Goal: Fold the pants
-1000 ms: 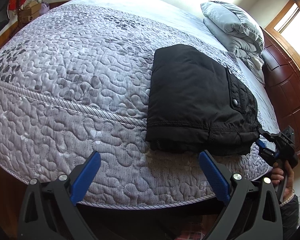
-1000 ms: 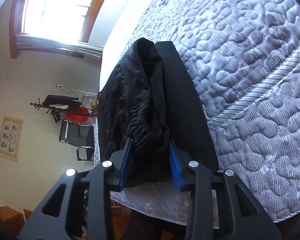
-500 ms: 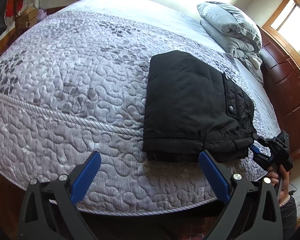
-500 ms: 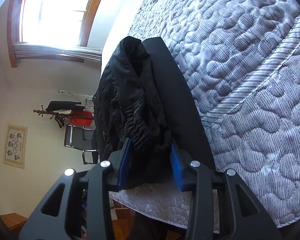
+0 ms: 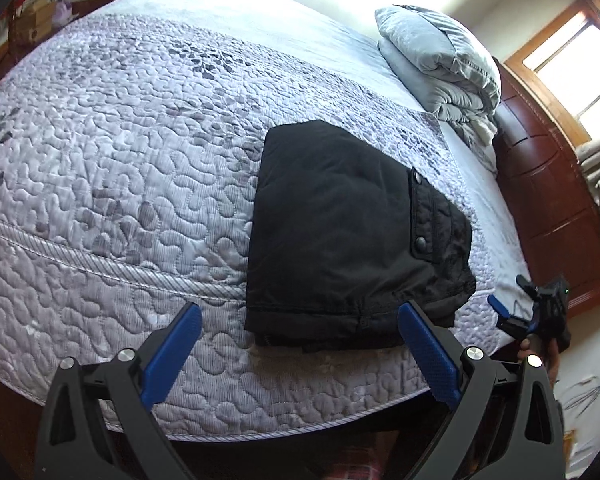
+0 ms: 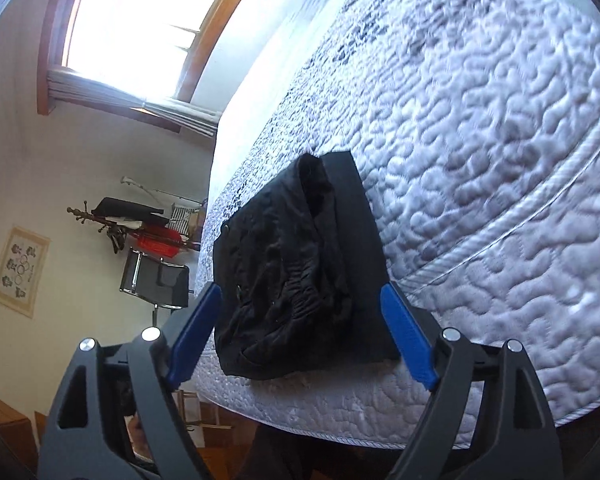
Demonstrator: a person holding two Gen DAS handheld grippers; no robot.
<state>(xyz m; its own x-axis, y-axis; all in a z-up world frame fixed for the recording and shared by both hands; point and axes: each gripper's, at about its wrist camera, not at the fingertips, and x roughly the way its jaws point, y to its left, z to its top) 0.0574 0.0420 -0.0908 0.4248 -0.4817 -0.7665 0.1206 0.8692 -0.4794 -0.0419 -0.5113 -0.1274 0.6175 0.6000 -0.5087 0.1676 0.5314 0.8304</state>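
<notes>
The black pants (image 5: 340, 236) lie folded into a compact rectangle on the quilted grey bed (image 5: 120, 168), near its front edge, waistband with snaps on the right. My left gripper (image 5: 300, 344) is open and empty, just short of the pants' near edge. My right gripper (image 5: 512, 316) shows at the far right of the left wrist view, open, off the pants' right corner. In the right wrist view the right gripper (image 6: 302, 332) is open, its blue pads on either side of the pants (image 6: 296, 280) without touching them.
Folded grey pillows and a duvet (image 5: 440, 64) sit at the head of the bed. A dark wooden headboard (image 5: 552, 200) runs along the right. A chair and a coat rack (image 6: 152, 256) stand by the wall under a window (image 6: 140, 24).
My right gripper has opened and let go of the pants' waistband end, then drawn back from the bed. The pants now lie flat. The left gripper stays open, slightly raised.
</notes>
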